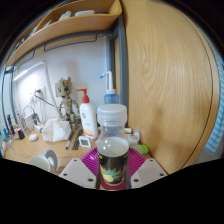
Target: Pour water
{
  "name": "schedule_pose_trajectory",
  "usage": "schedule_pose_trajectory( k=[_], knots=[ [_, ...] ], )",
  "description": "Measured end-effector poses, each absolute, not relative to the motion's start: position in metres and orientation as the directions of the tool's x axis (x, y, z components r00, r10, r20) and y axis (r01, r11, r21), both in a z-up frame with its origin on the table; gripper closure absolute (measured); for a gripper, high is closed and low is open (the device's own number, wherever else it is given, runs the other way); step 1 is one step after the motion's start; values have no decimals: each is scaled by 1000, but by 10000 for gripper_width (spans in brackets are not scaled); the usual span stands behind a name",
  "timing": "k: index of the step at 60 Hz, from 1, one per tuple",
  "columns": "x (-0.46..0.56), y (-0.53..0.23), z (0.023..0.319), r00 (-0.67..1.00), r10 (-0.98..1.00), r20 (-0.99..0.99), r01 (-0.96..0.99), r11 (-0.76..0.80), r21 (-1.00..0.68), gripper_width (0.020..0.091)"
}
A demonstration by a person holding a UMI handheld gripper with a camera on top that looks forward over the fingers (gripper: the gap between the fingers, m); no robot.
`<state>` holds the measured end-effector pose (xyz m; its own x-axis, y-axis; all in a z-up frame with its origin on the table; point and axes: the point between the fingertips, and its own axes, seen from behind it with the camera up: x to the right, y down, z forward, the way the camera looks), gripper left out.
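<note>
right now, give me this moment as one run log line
task: pour water | jaws: shut on bottle | bottle: upright, cap on, label facing camera | ahead: wooden desk, pump bottle, figurine | pour: not begun

Wooden desk at 8 o'clock, cluttered. Tall wooden cabinet side filling 3 o'clock. Wooden shelf overhead at 11 o'clock, pale items on top. White wall behind desk. Strip light glowing at 9 o'clock. Small tree-like figurine standing on desk near centre, white pump bottle with red top just beside it. White crumpled items near figurine's base. Green object at 4 o'clock, by cabinet.
</note>
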<state>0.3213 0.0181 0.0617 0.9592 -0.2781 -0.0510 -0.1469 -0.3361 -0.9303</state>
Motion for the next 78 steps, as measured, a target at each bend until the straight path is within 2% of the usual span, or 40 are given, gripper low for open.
schedule_pose_trajectory(
  k=[5, 16, 22, 25, 34, 41, 52, 67, 78],
  knots=[
    [322, 14, 62, 959, -276, -62, -153, -321, -935, 749],
    [323, 11, 61, 957, -286, -57, -157, -339, -928, 666],
    [324, 4, 46, 952, -306, -36, -163, -402, -901, 434],
    [318, -1, 42, 956, -292, -38, -165, -425, -890, 383],
    [298, -33, 36, 969, -243, -43, -159, -483, -861, 350],
    [279, -78, 43, 975, -218, -39, -158, -558, -814, 348],
    [248, -146, 101, 987, -150, -53, -136, -627, -767, 351],
    [245, -190, 180, 988, -122, -90, -145, -591, -793, 351],
    [249, -195, 207, 989, -118, -84, -136, -550, -824, 347]
  ],
)
